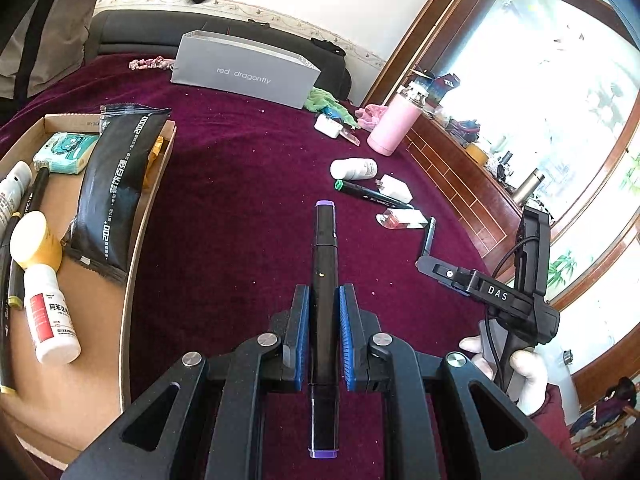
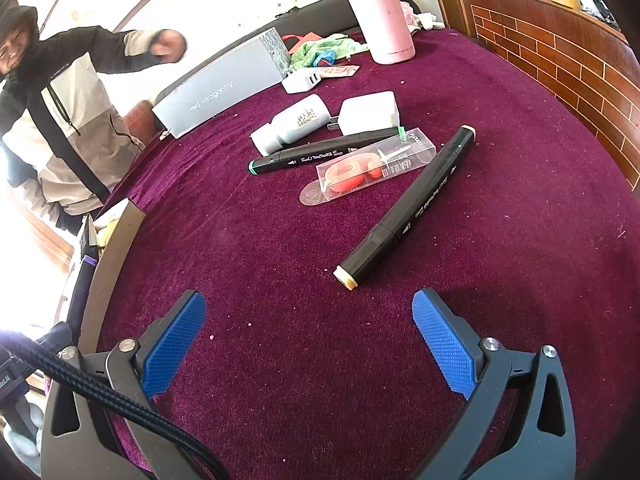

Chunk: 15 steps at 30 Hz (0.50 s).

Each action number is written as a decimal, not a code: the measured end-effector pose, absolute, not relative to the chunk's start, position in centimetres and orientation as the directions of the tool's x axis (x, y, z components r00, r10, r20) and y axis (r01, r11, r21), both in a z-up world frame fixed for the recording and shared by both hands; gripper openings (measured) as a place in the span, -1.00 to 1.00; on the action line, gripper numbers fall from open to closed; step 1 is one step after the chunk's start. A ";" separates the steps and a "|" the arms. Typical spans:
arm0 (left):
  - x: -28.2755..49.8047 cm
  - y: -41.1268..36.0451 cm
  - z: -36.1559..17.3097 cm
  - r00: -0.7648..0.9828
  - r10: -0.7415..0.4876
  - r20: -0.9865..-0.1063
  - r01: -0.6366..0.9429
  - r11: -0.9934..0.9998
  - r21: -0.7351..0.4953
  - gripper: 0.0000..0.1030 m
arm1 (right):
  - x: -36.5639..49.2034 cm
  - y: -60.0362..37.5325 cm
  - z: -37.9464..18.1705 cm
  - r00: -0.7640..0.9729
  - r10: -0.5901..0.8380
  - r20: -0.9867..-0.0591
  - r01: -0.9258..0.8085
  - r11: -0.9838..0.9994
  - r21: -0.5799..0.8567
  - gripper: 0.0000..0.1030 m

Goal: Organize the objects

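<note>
Purple-cap marker [image 1: 325, 280] clamped, L gripper [image 1: 324, 308] | R gripper [image 2: 310, 320] agape

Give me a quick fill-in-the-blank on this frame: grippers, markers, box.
1. The left gripper is shut on a black marker with ____ end caps.
2. The right gripper has its jaws ____.
3. The marker nearest the right gripper lies on the ____ cloth.
4. The black snack packet lies in the ____ box.

Missing words: purple; open; maroon; cardboard
</note>
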<state>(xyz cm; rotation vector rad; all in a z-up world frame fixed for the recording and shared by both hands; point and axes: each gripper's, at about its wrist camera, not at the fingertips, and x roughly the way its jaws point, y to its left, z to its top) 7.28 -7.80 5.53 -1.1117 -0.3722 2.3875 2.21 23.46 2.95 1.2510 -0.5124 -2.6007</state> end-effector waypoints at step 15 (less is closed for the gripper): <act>8.5 -8.6 5.9 -0.573 0.524 -0.631 -0.300 -0.850 -0.433 -0.77 | 2.2 23.3 3.0 -0.623 -0.329 -0.710 0.027 -0.916 0.400 1.00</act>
